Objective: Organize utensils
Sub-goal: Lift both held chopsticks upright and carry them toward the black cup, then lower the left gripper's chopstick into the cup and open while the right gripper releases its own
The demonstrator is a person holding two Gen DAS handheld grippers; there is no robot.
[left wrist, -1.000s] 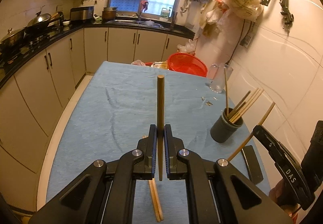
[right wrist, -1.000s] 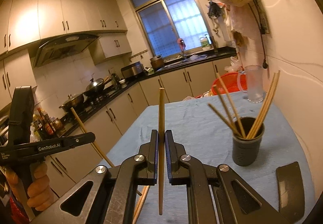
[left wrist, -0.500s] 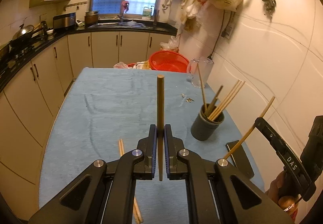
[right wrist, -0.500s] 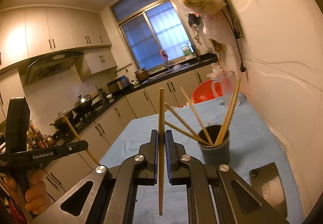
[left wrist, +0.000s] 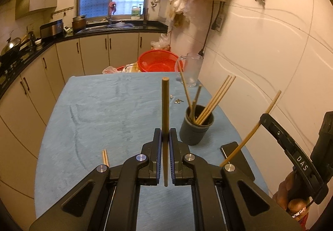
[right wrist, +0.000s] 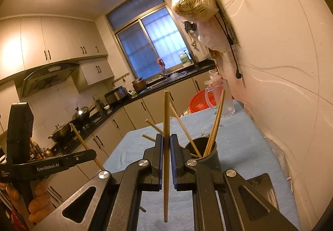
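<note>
Left gripper [left wrist: 165, 135] is clamped tight on 1 dark chopstick [left wrist: 165, 106], which stands upright between its jaws. Right gripper [right wrist: 165, 143] is clamped the same way on 1 pale chopstick [right wrist: 166, 118], also upright. Both hover above the blue table [left wrist: 104, 110]. Grey cup [left wrist: 195, 126] sits on the table near the wall, just right of the left gripper, holding several chopsticks leaning at angles. 2 loose chopsticks [left wrist: 105, 157] lie on the table to the left, partly hidden behind the gripper. Black flat item [left wrist: 235, 155] lies near the cup. Glass jug [left wrist: 192, 70] and red basket [left wrist: 158, 62] sit at the far end.
</note>
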